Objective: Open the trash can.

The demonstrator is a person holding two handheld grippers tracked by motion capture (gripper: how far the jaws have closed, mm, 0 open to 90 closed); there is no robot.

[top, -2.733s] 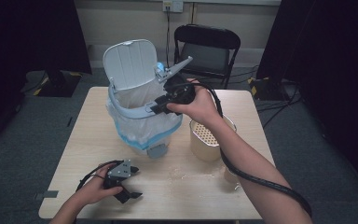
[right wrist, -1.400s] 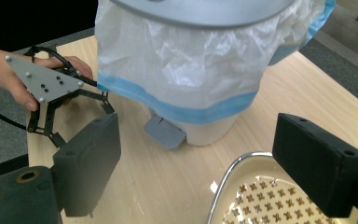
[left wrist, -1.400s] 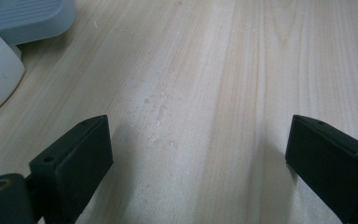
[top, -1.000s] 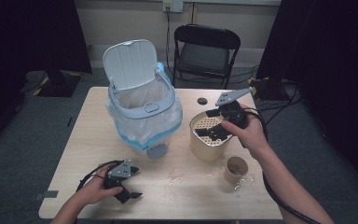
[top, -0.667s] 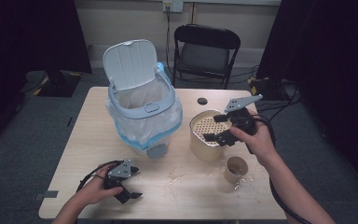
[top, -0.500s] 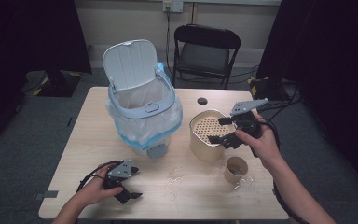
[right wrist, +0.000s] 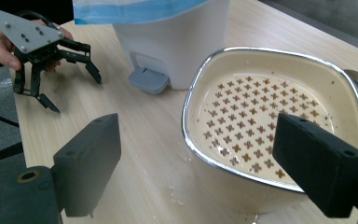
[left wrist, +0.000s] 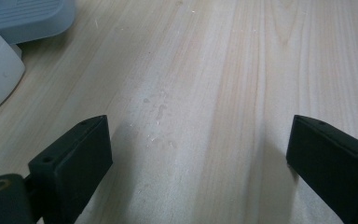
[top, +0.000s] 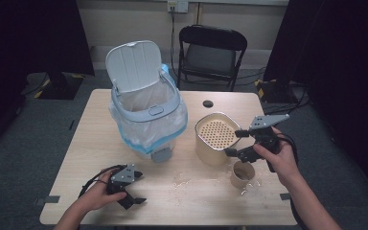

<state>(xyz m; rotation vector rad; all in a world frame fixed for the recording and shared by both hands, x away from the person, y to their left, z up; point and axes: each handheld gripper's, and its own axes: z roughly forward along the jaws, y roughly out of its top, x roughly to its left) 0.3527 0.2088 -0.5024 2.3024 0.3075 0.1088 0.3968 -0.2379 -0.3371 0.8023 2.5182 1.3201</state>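
- The beige strainer pot [top: 216, 138] stands on the worktop [top: 191, 201], just right of the white pedal bin [top: 146, 117] and just behind the small paper cup [top: 242, 173]; its perforated insert [right wrist: 270, 122] sits inside the metal-edged rim.
- The right tongs [top: 237, 143] hover at the pot's right side, above the cup, jaws spread wide and holding nothing; in the right gripper view the jaws frame the near rim.
- Judged step: closing on the pot's rim or wall to lift or shift it.
- To do it well, I would bring one jaw inside the rim and one outside, square to the wall, and close firmly: the glossy curved side could slip.
- Approach from the side away from the cup, since the cup next to the pot could easily be knocked over.
- Scattered crumbs [top: 191, 179] lie in front of the pot, towards the bin's pedal [top: 161, 154].
- The left tongs [top: 127, 189] rest on the worktop well in front of the bin, far from the pot, jaws apart and empty.
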